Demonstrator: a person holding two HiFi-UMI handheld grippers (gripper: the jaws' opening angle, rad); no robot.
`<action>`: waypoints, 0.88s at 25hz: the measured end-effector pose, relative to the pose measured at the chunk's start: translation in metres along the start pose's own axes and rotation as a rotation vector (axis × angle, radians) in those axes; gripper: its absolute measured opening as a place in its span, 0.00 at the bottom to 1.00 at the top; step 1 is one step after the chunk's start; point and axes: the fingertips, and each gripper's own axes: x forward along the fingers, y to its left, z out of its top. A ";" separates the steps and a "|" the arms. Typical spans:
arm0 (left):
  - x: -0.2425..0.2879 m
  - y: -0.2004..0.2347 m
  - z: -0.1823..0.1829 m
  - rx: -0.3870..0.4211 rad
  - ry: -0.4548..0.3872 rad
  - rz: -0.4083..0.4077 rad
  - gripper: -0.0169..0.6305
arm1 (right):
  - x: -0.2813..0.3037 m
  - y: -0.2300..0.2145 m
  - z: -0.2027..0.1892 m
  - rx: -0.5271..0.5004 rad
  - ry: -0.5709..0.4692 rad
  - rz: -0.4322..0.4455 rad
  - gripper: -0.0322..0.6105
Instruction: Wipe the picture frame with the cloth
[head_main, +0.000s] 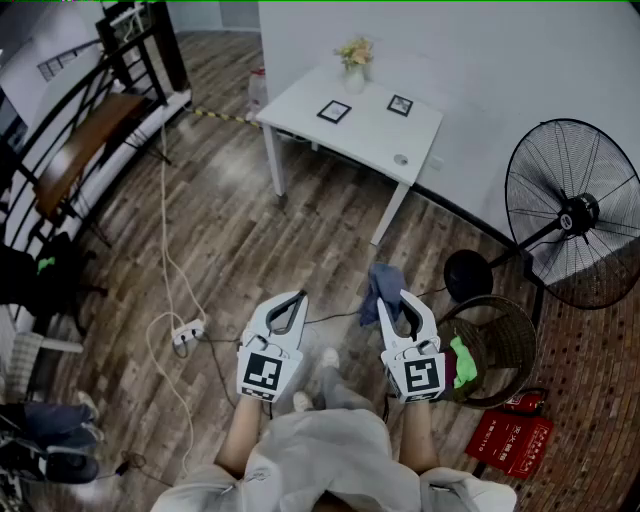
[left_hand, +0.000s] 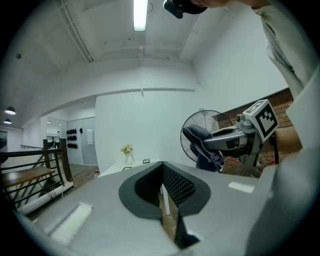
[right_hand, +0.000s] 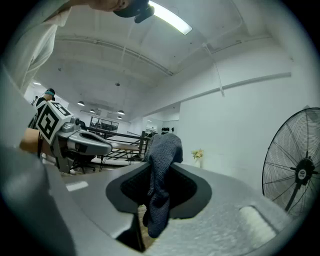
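Grey plastic left gripper (head_main: 290, 305): jaws pressed together, nothing between, ribbed black pads. Guess it's idle, spare for steadying stuff later. Small black-edged picture frame (head_main: 334, 111) and second frame (head_main: 400, 104) lie flat on white table (head_main: 372, 135), well apart from both grippers, so no wiping yet. Right gripper (head_main: 397, 303) pinches dark blue cloth (head_main: 381, 285), soft knit, bunched, hanging limp, carried ready. Round wire fan (head_main: 575, 215) far right.

Your right gripper (right_hand: 156, 172) pinching the grey-blue cloth (right_hand: 164, 150) between its jaws, cloth draping over their tips, your left gripper (right_hand: 102, 146) at left, standing fan (right_hand: 298, 172) at right.
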 end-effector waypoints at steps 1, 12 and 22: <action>0.004 0.001 -0.003 -0.010 0.006 0.005 0.06 | 0.003 -0.005 0.000 0.011 -0.005 -0.003 0.20; 0.089 0.029 0.007 -0.002 0.032 0.087 0.06 | 0.061 -0.074 -0.003 0.065 -0.035 0.082 0.20; 0.141 0.050 0.006 -0.009 0.061 0.126 0.06 | 0.128 -0.110 -0.005 0.058 -0.034 0.158 0.20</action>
